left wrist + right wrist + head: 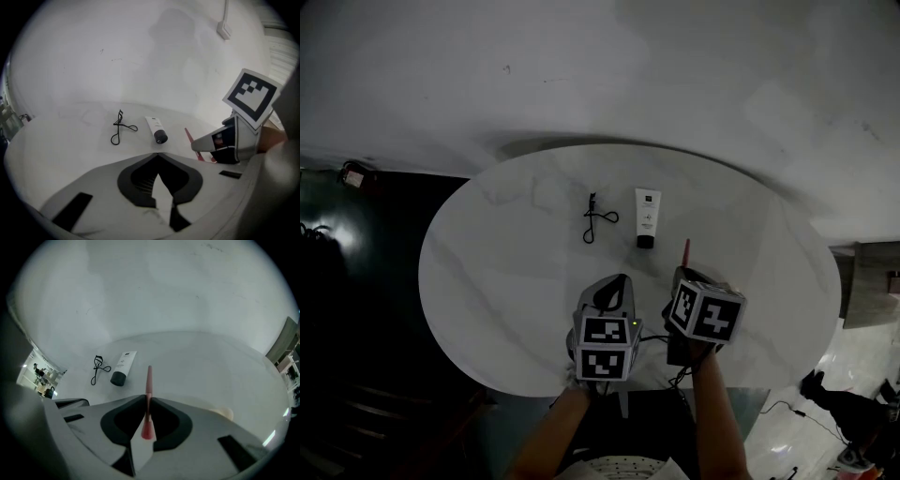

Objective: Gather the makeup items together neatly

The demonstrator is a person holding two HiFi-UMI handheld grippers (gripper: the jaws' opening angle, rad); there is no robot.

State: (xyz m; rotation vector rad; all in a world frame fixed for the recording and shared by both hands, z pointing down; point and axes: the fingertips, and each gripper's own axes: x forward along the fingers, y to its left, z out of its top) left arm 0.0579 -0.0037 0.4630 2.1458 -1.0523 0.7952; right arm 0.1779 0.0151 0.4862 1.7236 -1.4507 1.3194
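In the head view both forearms reach up from the bottom middle of the frame, side by side, with each gripper tilted down toward the white oval tabletop (pixel 506 272). The left gripper (pixel 617 281) is just left of the right gripper (pixel 682 275). A thin red stick (pixel 685 250) pokes out of the right gripper's tip and points toward the top of the frame. Above it lies a white tube (pixel 646 217), lengthwise up the frame with its dark cap nearest the grippers. An eyelash curler (pixel 595 217) sits just left of the tube, not touching it.

In the left gripper view the left gripper (pixel 159 157) has its jaws pressed together with nothing between them. The curler (pixel 119 127) and tube (pixel 156 130) lie ahead on the tabletop, well apart from the jaws. The red stick (pixel 189 138) slants at the right, under the right gripper (pixel 199 145).

In the right gripper view the right gripper (pixel 147 399) is clamped on the red stick (pixel 148 380), which stands straight up the frame past the jaw tips. The tube (pixel 123 367) and curler (pixel 97 369) lie to the upper left of the jaws, cap end nearer.
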